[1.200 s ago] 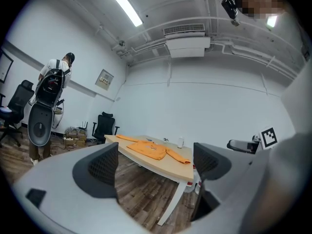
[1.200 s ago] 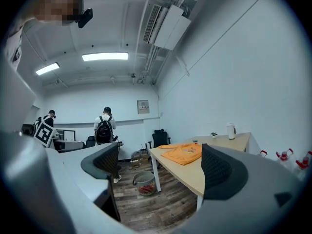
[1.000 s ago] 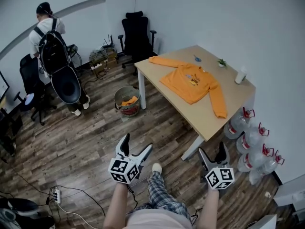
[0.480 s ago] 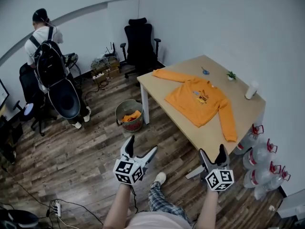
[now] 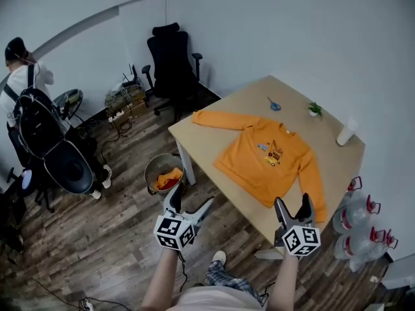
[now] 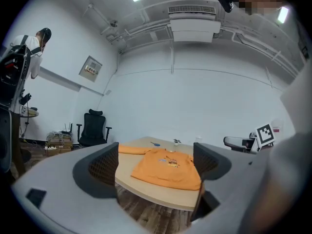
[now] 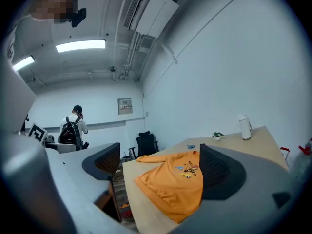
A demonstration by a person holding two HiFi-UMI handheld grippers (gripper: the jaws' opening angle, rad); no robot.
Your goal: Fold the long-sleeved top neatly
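The orange long-sleeved top [image 5: 264, 161] lies spread flat, print side up, on the wooden table [image 5: 327, 138], with one sleeve stretched out sideways and the other lying beside the body. The left gripper [image 5: 189, 196] and right gripper [image 5: 292, 201] hang in the air near the table's front edge, jaws wide apart and empty.

Table [image 5: 295, 105] with the long-sleeved top [image 5: 262, 164] now much closer: near edge under the right gripper [image 5: 292, 203] tips, was well ahead. Waste bin [image 5: 150, 172] now just ahead of the left gripper [image 5: 190, 198].
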